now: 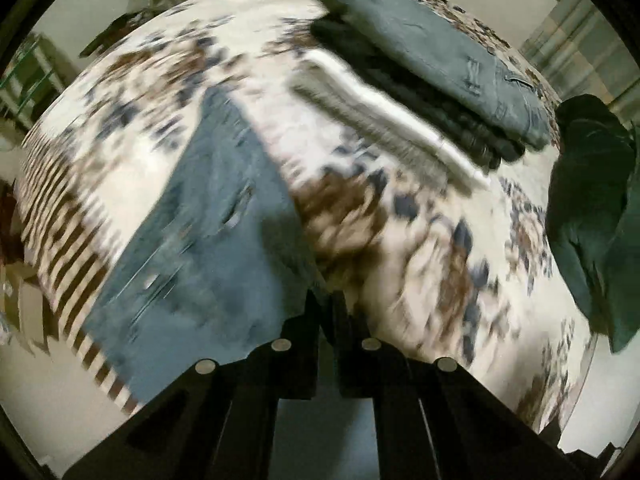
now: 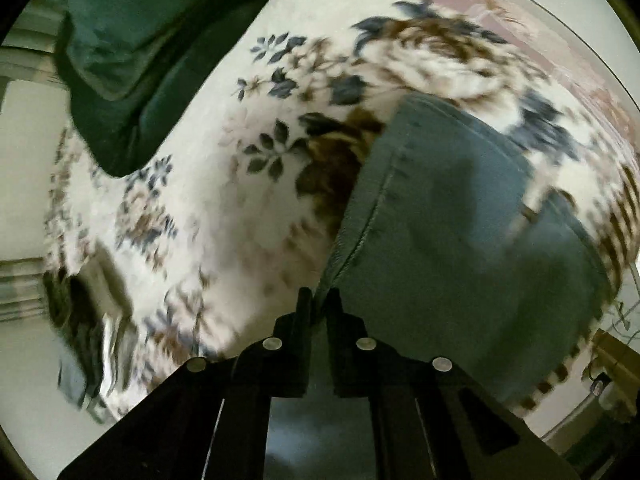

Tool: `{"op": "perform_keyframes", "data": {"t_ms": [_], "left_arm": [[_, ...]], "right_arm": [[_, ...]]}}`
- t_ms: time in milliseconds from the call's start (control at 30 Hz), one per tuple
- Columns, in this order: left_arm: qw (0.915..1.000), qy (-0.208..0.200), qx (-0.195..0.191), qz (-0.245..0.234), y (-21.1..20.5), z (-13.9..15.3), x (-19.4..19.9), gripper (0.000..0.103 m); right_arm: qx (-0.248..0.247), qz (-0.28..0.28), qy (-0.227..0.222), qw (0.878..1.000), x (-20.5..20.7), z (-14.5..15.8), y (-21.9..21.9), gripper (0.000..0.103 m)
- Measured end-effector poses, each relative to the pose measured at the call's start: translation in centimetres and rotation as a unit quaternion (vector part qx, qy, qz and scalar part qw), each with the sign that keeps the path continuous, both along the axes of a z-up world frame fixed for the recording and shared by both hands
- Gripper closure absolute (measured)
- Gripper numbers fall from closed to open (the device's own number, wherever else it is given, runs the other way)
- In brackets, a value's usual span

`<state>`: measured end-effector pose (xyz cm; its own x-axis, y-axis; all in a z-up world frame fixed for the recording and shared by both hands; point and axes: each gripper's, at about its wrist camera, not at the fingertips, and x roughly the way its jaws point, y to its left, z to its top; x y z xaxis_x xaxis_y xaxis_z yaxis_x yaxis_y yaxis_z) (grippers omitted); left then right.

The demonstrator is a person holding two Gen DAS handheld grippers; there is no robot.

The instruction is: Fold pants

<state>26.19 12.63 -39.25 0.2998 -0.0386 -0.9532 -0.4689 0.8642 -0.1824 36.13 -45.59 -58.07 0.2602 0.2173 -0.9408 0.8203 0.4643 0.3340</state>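
Observation:
Blue-grey jeans (image 1: 208, 216) lie stretched over a floral bedspread (image 1: 420, 240) and run away toward the far left in the left wrist view. My left gripper (image 1: 325, 300) is shut on the near edge of the jeans. In the right wrist view the jeans (image 2: 460, 232) fill the right half, with a stitched seam along their left edge. My right gripper (image 2: 316, 300) is shut on that near edge of the jeans. Both views are blurred by motion.
A stack of folded clothes (image 1: 432, 80), with grey jeans on top, dark trousers and a white garment below, lies at the far right of the bed. A dark green sleeve (image 1: 592, 200) shows at the right edge, and also in the right wrist view (image 2: 132, 52). The bedspread's striped border (image 1: 68, 248) hangs at the left.

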Motion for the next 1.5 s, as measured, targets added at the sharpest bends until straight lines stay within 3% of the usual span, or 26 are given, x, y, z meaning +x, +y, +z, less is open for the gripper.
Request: {"op": "perform_keyframes", "data": {"t_ms": [100, 200, 400, 567, 633, 700, 733, 800, 867, 933, 1100, 1133, 1167, 1233, 1267, 1300, 1400, 1500], "left_arm": [[0.9997, 0.016, -0.008, 0.014, 2.3, -2.9, -4.0, 0.1], [0.9982, 0.049, -0.015, 0.031, 4.1, -6.3, -8.7, 0.1], [0.9918, 0.101, -0.037, 0.069, 5.0, -15.0, -12.7, 0.099], [0.9921, 0.105, -0.031, 0.061, 5.0, -16.0, -12.7, 0.095], [0.9939, 0.092, -0.022, 0.057, 4.7, -14.9, -12.7, 0.094], [0.9943, 0.085, -0.021, 0.06, 4.5, -14.0, -12.8, 0.094], [0.9946, 0.081, -0.019, 0.062, 4.5, -13.5, -12.8, 0.091], [0.9958, 0.068, -0.011, 0.06, 3.7, -12.4, -12.7, 0.072], [0.9968, 0.06, 0.005, 0.052, 3.1, -12.0, -12.1, 0.033], [0.9974, 0.059, 0.016, 0.038, 2.2, -12.0, -11.7, 0.028], [0.9954, 0.086, 0.04, 0.01, 0.0, -13.9, -10.5, 0.028], [0.9948, 0.091, 0.047, 0.006, -0.3, -14.2, -10.4, 0.028], [0.9938, 0.097, 0.055, 0.0, -0.6, -14.5, -10.3, 0.028], [0.9918, 0.108, 0.066, -0.012, -1.3, -15.0, -10.2, 0.028], [0.9912, 0.111, 0.069, -0.017, -1.5, -15.2, -10.2, 0.028], [0.9901, 0.116, 0.075, -0.022, -1.8, -15.3, -10.3, 0.028], [0.9887, 0.121, 0.081, -0.033, -2.2, -15.1, -10.4, 0.028], [0.9876, 0.123, 0.088, -0.042, -2.7, -15.1, -10.1, 0.028]], "right_arm": [[-0.005, 0.016, 0.001, 1.0, -6.4, 2.4, -0.3, 0.1], [-0.005, 0.032, 0.019, 0.999, -13.0, 2.7, -0.8, 0.1], [-0.015, 0.045, 0.077, 0.996, -20.2, -2.3, -0.2, 0.1], [0.011, 0.045, 0.095, 0.994, -23.6, -5.6, -1.7, 0.1], [0.013, 0.039, 0.081, 0.996, -24.7, -5.1, -3.2, 0.092], [0.013, 0.023, 0.043, 0.999, -26.0, -3.8, -5.1, 0.06], [0.008, 0.009, 0.03, 0.999, -26.7, -3.2, -6.3, 0.053], [-0.006, -0.015, 0.013, 1.0, -27.7, -2.7, -8.5, 0.045], [-0.022, -0.042, 0.022, 0.999, -28.1, -3.2, -11.0, 0.043], [-0.014, -0.085, 0.02, 0.996, -28.6, -4.5, -13.2, 0.043], [0.024, -0.141, 0.022, 0.989, -28.7, -7.9, -14.5, 0.043], [0.02, -0.138, 0.025, 0.99, -28.6, -8.3, -14.5, 0.044], [0.015, -0.136, 0.022, 0.99, -28.5, -8.5, -14.6, 0.052], [-0.01, -0.109, 0.031, 0.994, -27.7, -8.5, -14.1, 0.075], [-0.034, -0.091, 0.033, 0.995, -27.3, -8.1, -13.4, 0.092], [-0.05, -0.082, 0.031, 0.995, -27.2, -7.8, -13.2, 0.099], [-0.088, -0.073, 0.017, 0.993, -28.0, -5.6, -12.8, 0.101], [-0.094, -0.083, 0.002, 0.992, -29.5, -3.3, -12.9, 0.101]]}}
